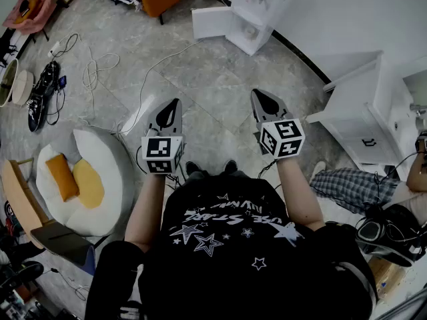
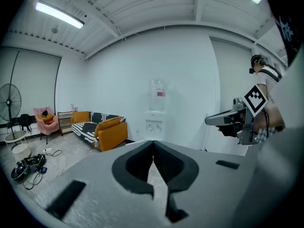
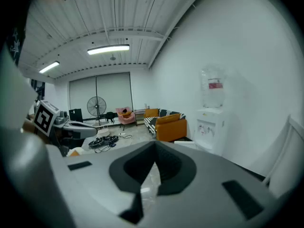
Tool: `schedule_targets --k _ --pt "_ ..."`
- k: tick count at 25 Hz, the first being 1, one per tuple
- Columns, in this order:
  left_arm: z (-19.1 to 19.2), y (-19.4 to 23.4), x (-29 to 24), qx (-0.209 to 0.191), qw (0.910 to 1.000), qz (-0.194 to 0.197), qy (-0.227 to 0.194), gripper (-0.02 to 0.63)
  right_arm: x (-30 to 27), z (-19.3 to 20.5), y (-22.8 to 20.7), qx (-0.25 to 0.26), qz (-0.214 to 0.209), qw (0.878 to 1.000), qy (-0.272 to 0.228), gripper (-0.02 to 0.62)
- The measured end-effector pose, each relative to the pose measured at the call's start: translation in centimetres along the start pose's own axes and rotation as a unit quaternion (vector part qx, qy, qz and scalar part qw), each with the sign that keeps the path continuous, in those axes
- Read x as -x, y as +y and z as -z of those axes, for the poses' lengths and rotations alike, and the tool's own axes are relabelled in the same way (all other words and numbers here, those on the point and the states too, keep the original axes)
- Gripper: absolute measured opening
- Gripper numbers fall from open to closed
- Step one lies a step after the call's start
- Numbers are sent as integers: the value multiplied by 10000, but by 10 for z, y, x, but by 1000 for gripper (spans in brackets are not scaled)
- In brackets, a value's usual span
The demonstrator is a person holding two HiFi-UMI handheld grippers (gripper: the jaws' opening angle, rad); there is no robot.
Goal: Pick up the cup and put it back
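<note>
You stand on the grey stone floor of an open room, facing a white wall. The orange sofa sits off to your left. The water dispenser stands against the wall ahead of you; a cup might belong there, though that is only a guess. A white cabinet stands to your right, and an egg-shaped cushion lies on the floor to your left.

You hold the left gripper and the right gripper out in front of your chest, side by side and apart from each other. Both point forward, which reads as a neutral carrying pose rather than a reach toward anything. Each gripper has its jaws pressed together with nothing between them.

The cup shows in no view, so I cannot tell where it is, and the pick looks not yet begun.
</note>
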State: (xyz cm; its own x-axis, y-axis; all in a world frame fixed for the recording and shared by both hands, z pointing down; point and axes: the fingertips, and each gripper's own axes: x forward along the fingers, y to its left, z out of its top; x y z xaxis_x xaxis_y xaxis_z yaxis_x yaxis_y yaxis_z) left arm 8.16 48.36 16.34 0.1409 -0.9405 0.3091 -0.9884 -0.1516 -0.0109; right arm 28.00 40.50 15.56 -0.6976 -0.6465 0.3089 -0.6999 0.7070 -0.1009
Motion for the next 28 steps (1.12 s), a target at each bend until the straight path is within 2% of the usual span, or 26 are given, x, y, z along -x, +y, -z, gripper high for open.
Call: schedule_targets --k 7,16,19,25,28 --pt "-1 -14 -7 -78 9999 75 16 9 5 6 -11 30 -7 10000 -27 5" --pt "-8 -59 -33 -376 9991 148 92 9 28 19 -68 -291 32 9993 -226 6" --pt "-19 -66 -42 -333 9994 61 -96 9 24 22 -85 -383 -23 9988 -298 8" --pt "-26 -64 -69 -398 9990 154 -109 9 -6 30 -107 -656 -88 9976 -178 203" --pt "-23 -48 -93 -313 9993 205 -80 9 -28 36 -122 -673 110 9977 -48 261"
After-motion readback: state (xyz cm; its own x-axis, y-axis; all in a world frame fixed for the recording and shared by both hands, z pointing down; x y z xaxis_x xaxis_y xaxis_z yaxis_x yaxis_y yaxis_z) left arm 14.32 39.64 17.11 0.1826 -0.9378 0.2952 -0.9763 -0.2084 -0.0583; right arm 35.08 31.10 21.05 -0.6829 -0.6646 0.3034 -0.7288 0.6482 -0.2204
